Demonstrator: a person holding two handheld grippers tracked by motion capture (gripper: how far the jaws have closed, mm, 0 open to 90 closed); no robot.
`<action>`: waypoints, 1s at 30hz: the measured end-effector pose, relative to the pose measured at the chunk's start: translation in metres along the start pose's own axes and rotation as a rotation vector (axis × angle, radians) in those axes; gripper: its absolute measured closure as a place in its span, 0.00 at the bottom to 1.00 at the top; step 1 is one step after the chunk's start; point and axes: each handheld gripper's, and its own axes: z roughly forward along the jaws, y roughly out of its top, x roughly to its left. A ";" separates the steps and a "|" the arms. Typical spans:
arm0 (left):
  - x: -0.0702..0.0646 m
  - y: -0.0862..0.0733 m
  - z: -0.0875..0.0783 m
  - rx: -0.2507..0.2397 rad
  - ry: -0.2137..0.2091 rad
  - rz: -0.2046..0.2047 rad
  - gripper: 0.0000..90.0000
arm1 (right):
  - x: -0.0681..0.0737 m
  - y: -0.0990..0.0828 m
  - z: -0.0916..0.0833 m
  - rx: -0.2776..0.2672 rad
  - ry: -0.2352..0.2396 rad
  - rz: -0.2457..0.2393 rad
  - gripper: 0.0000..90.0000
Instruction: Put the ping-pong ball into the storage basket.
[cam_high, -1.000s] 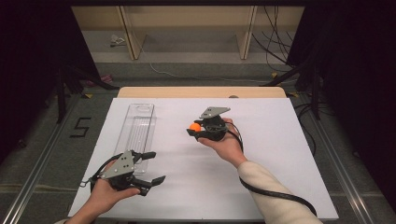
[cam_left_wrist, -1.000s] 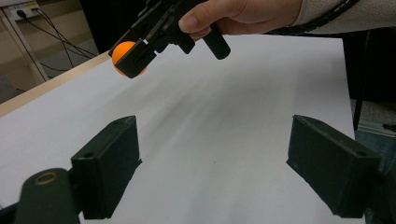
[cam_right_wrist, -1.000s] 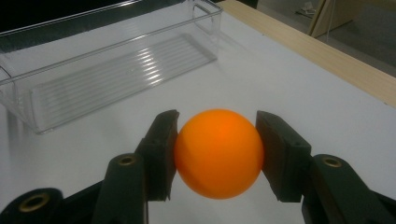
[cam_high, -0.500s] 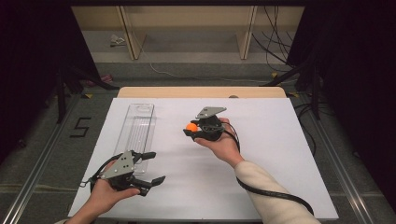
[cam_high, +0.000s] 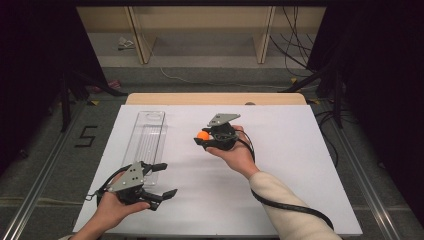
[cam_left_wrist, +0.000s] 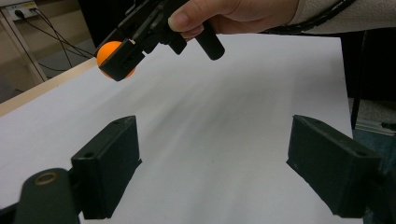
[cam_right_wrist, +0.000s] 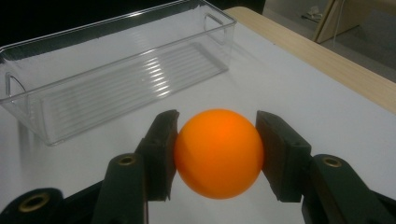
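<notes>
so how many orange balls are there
1: an orange ball clamped in the right tool, held above the white table, right of the clear bin.

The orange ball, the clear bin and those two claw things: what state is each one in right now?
Ball: clamped between the right gripper's jaws, held above the table.
Right gripper: shut on the ball.
Left gripper: open, nothing between its jaws, low over the table.
Bin: upright on the table, empty.
Table: covered with a white sheet.
</notes>
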 end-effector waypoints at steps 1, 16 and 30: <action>0.000 0.000 0.000 0.000 0.000 0.000 0.18 | 0.000 0.001 0.000 -0.002 0.000 -0.001 0.57; 0.000 0.000 0.000 0.002 -0.001 0.000 0.18 | 0.005 0.008 0.005 -0.010 0.012 -0.003 0.57; 0.000 0.000 0.000 0.004 -0.004 0.003 0.18 | 0.009 0.018 0.009 -0.025 0.023 -0.012 0.57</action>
